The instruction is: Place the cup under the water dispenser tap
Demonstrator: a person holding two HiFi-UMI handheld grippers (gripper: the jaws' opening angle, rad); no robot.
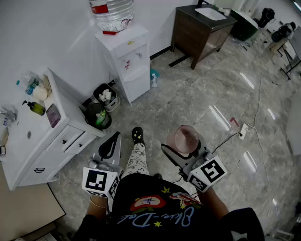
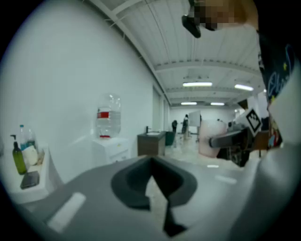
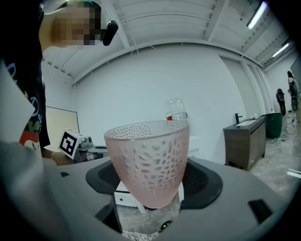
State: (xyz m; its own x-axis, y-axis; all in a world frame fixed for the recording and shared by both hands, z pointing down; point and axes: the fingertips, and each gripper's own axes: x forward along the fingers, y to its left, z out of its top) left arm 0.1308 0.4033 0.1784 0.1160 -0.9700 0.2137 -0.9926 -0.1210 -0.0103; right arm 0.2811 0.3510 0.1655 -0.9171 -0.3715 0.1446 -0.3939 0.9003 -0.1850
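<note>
The right gripper is clamped on a pink dimpled cup: its dark pads press on the lower wall from both sides, with the jaws set wide. The cup stands upright with its mouth up, and it looks empty. In the head view this gripper is held out in front of the person's body, roughly level, with its marker cube nearest the chest and the cup above the marble floor. The left gripper has its jaws together with nothing between them, and it sits beside the right one, close to the person's patterned trouser leg and black shoe. The cup is well apart from the white water dispenser, which stands against the wall ahead with a clear bottle upside down on top and small taps on its front. At the dispenser's foot are a spray bottle on one side and two waste bins on the other. Left of the bins is a white drawer cabinet with a green pump bottle and other small items on its top. Further right along the wall stands a dark wooden cabinet carrying a white basin. A power strip with its cable lies on the floor to the right.
</note>
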